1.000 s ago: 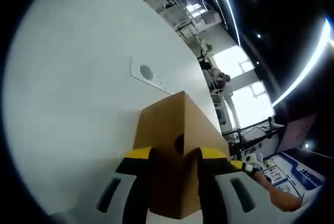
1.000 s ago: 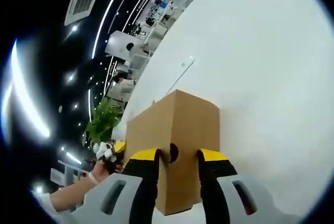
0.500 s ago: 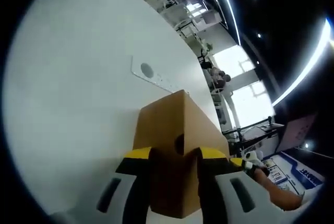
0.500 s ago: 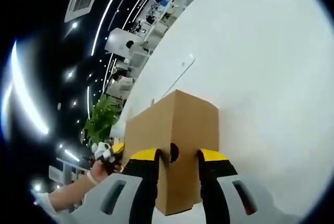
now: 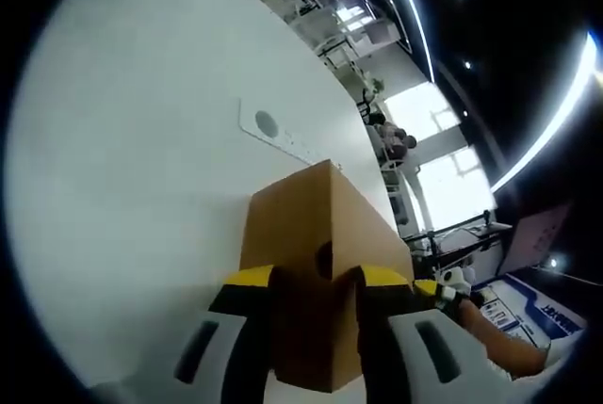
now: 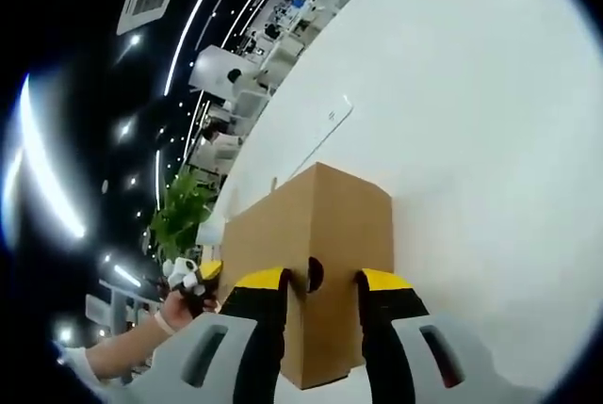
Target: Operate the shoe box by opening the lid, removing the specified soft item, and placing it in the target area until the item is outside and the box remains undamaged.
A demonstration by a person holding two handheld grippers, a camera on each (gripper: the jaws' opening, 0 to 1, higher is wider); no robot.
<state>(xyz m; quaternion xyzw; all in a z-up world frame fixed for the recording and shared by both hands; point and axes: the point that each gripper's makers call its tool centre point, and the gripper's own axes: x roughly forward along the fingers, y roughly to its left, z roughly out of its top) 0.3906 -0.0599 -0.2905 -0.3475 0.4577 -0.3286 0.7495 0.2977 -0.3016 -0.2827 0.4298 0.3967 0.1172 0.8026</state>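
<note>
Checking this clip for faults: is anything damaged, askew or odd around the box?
Nothing stands out. The cardboard box sits closed and undented on the white table, a gripper at each end.

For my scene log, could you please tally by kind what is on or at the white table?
Brown cardboard shoe box, lid shut: 1
Yellow-tipped two-jaw grippers, left gripper and right gripper, one at each end of the box: 2
White plate with round hole set in the white table: 1
Total: 4
</note>
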